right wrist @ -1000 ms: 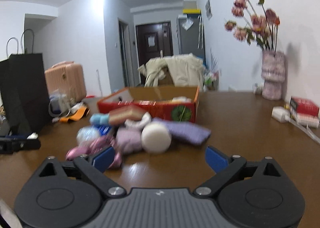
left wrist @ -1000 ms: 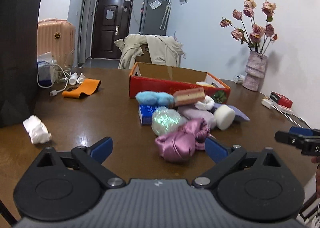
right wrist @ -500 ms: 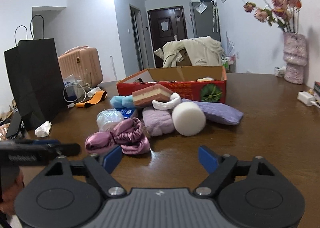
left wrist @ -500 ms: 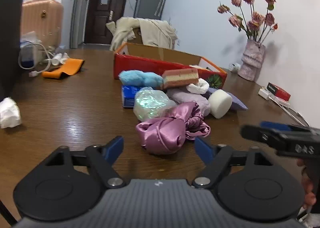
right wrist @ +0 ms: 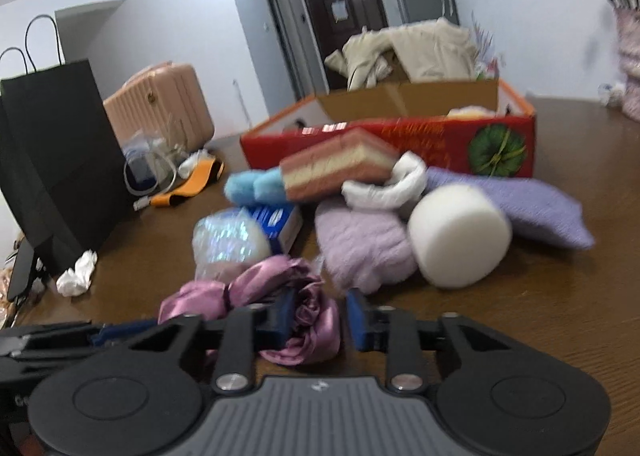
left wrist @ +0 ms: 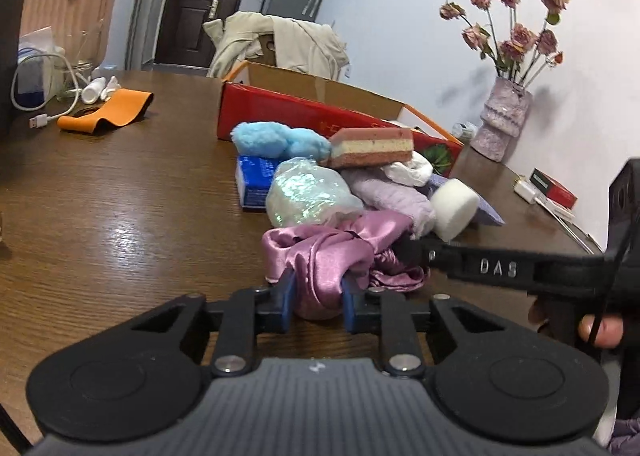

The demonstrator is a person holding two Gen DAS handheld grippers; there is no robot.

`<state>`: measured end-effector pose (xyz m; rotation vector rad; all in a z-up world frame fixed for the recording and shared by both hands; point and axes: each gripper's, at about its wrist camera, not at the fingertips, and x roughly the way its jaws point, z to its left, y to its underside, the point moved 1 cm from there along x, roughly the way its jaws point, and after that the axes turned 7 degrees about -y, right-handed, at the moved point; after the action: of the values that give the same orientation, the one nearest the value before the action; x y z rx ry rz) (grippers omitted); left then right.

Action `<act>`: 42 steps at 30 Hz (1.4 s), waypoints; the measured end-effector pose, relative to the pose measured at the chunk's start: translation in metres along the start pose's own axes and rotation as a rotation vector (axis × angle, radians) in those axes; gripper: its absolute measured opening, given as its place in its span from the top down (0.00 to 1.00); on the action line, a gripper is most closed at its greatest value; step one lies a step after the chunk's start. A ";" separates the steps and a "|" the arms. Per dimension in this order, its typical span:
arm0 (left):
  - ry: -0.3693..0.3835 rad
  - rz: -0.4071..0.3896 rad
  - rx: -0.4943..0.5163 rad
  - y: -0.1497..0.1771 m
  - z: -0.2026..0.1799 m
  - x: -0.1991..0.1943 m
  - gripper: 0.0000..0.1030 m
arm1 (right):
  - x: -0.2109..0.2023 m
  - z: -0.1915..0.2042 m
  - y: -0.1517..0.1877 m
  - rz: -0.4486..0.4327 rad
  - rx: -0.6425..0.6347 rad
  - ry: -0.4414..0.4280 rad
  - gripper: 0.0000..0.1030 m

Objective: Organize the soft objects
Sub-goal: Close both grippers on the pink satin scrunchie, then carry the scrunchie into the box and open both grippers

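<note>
Left wrist view: both the left gripper (left wrist: 316, 304) and right gripper (right wrist: 318, 320) are closing on one satin scrunchie (left wrist: 332, 252), so opposed pulls may stretch it.

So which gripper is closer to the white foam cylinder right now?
Right. The right gripper is closing on the end of the pink satin scrunchie nearest the white foam cylinder. The left gripper is closing on the scrunchie's far end.
</note>
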<state>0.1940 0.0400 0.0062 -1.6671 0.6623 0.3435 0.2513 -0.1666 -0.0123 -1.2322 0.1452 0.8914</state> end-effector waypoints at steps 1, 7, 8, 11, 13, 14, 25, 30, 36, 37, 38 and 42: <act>0.005 0.001 -0.003 0.000 0.001 0.000 0.79 | 0.001 0.000 0.001 0.008 0.003 -0.006 0.75; 0.014 0.000 0.006 0.001 -0.003 -0.006 0.85 | -0.003 -0.001 0.005 0.011 0.017 -0.043 0.86; 0.018 -0.004 0.010 0.003 -0.005 -0.011 0.86 | -0.006 0.001 0.007 0.013 0.007 -0.042 0.87; 0.032 -0.020 0.022 0.007 -0.009 -0.028 0.87 | -0.021 0.008 0.013 0.007 -0.011 -0.046 0.88; 0.042 -0.040 0.026 0.009 -0.012 -0.042 0.87 | -0.035 0.013 0.018 -0.009 -0.019 -0.055 0.89; 0.049 -0.052 0.030 0.009 -0.014 -0.049 0.87 | -0.042 0.015 0.019 -0.020 -0.027 -0.060 0.89; 0.115 -0.209 0.074 -0.046 -0.036 -0.076 0.87 | -0.105 0.024 -0.021 -0.229 -0.111 -0.072 0.89; 0.132 -0.271 0.144 -0.109 -0.045 -0.048 0.87 | -0.089 0.011 -0.077 -0.299 -0.159 -0.054 0.89; 0.118 -0.238 0.192 -0.215 -0.042 0.044 0.87 | -0.021 -0.030 -0.180 -0.285 -0.092 -0.056 0.89; 0.110 -0.222 0.188 -0.230 -0.040 0.063 0.87 | -0.004 -0.038 -0.197 -0.271 -0.073 -0.053 0.89; 0.092 -0.208 0.187 -0.245 -0.036 0.086 0.87 | 0.013 -0.045 -0.212 -0.253 -0.066 -0.050 0.89; 0.009 -0.107 0.134 -0.283 -0.016 0.181 0.87 | 0.096 -0.078 -0.260 -0.168 -0.008 -0.027 0.89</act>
<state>0.5039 0.0079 0.1332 -1.5704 0.5875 0.2103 0.5137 -0.1983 0.1017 -1.2204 0.0163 0.7628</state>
